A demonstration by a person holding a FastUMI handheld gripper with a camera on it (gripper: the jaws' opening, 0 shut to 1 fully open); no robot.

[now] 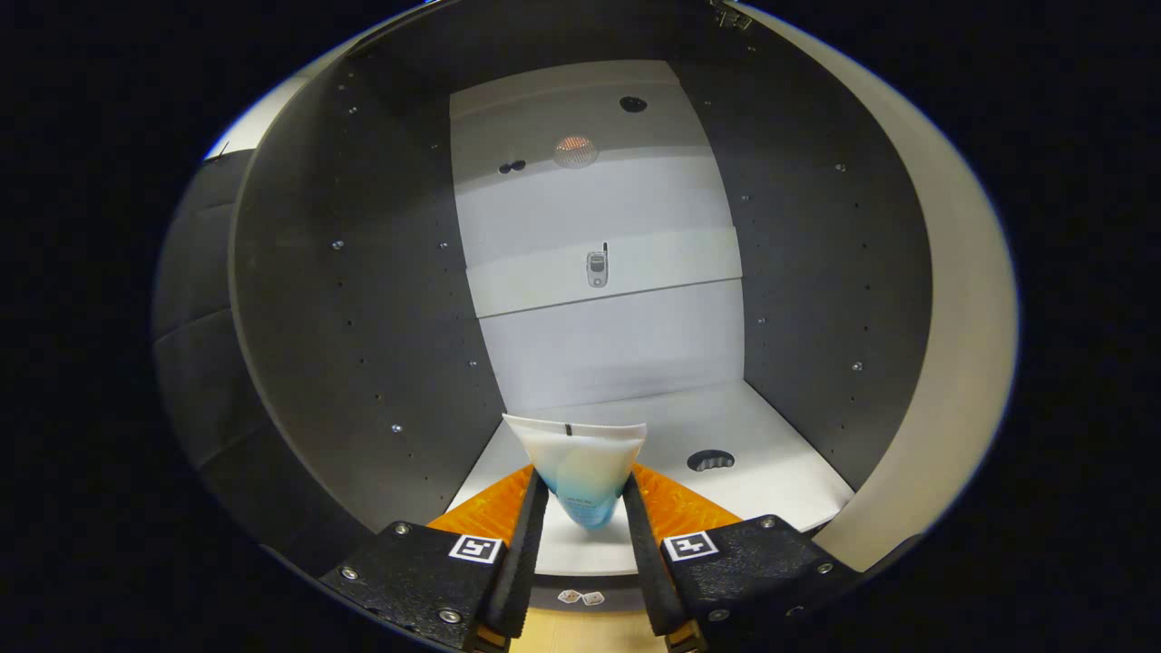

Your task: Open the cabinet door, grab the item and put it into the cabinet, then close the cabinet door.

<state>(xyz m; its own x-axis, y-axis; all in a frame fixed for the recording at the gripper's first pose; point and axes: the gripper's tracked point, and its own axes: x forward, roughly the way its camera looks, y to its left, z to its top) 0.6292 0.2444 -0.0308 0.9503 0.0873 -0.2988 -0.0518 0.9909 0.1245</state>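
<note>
One claw pinching one tube | one cabinet, inside | one phone

A staged test booth, not a lived-in home: a bare cabinet with dark side walls, drilled peg holes and white shelves. On one shelf inside it lies a lone small phone.

— What carries things here?
— The flat white cabinet floor panel, with a dark oval cutout in it.
— Anything resting there?
— Well beyond the cutout, a small grey handset on a white shelf.
</note>
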